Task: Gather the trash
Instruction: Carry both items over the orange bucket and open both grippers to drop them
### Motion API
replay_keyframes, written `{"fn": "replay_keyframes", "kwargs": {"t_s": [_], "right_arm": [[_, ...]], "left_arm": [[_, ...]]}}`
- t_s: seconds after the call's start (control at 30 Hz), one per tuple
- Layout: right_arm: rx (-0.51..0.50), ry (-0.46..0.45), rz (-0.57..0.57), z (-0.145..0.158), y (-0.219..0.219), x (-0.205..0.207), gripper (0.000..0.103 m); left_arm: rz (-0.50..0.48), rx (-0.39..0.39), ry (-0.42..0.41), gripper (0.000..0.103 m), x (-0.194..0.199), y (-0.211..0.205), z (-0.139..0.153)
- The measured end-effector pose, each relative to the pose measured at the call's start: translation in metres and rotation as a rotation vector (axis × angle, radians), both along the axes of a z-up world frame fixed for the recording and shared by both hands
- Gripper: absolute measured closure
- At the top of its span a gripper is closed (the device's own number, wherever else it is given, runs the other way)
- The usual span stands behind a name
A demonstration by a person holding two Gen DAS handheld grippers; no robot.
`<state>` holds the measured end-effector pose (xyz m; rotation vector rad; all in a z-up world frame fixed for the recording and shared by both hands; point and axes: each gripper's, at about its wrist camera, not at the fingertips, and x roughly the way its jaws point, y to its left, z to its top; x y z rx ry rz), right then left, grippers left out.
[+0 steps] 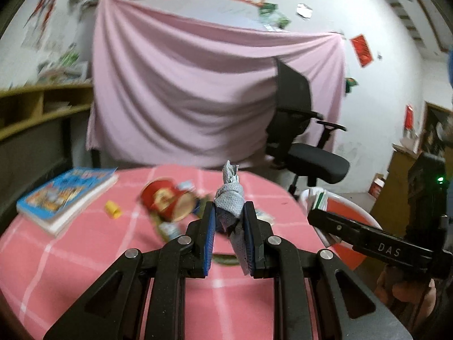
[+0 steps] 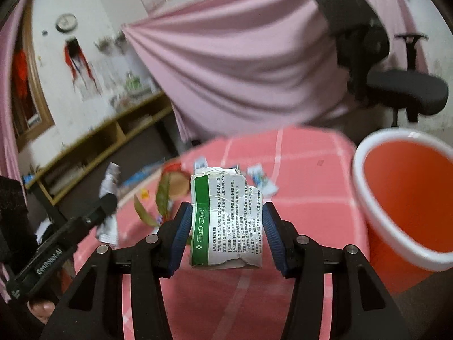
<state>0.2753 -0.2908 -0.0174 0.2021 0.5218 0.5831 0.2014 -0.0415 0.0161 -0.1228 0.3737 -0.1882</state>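
Note:
My left gripper (image 1: 228, 212) is shut on a crumpled grey wrapper (image 1: 229, 198) and holds it above the pink checked table (image 1: 85, 255). My right gripper (image 2: 226, 215) is shut on a torn white and green carton piece (image 2: 226, 221), held above the table (image 2: 297, 175) just left of the orange bin (image 2: 407, 198). The bin (image 1: 339, 212) shows at the right in the left wrist view, with the right gripper's body (image 1: 368, 240) in front of it. A red round can (image 1: 164, 198), a small yellow piece (image 1: 113, 209), leaves (image 2: 162, 195) and small wrappers (image 2: 260, 178) lie on the table.
A blue book (image 1: 65, 195) lies at the table's left. A black office chair (image 1: 300, 130) stands behind the table before a pink draped cloth (image 1: 198, 90). A wooden shelf (image 1: 34, 107) runs along the left wall.

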Motion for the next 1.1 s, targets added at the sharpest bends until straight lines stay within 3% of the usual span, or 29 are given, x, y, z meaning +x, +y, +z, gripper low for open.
{"fn": "replay_keyframes", "kwargs": {"t_s": [0.13, 0.3, 0.43, 0.6, 0.8, 1.0, 1.1], "right_arm": [[-0.033, -0.152, -0.126, 0.017, -0.028, -0.016, 0.054], [0.035, -0.207, -0.282, 0.027, -0.075, -0.014, 0.054], [0.092, -0.162, -0.422, 0.021, -0.119, -0.002, 0.054], [0.121, -0.078, -0.543, 0.005, -0.16, 0.012, 0.054], [0.127, 0.041, -0.58, -0.015, -0.183, 0.028, 0.054], [0.12, 0.119, -0.583, -0.026, -0.193, 0.038, 0.053], [0.131, 0.156, -0.589, -0.031, -0.193, 0.038, 0.053]], "left_arm": [[-0.077, 0.045, -0.041, 0.087, 0.008, -0.034, 0.013], [-0.211, 0.064, -0.051, 0.087, 0.032, -0.089, 0.026], [-0.307, 0.052, -0.006, 0.087, 0.056, -0.131, 0.03], [-0.386, 0.0, 0.156, 0.087, 0.105, -0.182, 0.017], [-0.394, 0.003, 0.326, 0.087, 0.155, -0.226, -0.005], [-0.339, -0.024, 0.465, 0.086, 0.187, -0.232, -0.024], [-0.316, -0.054, 0.506, 0.066, 0.195, -0.227, -0.029]]}}
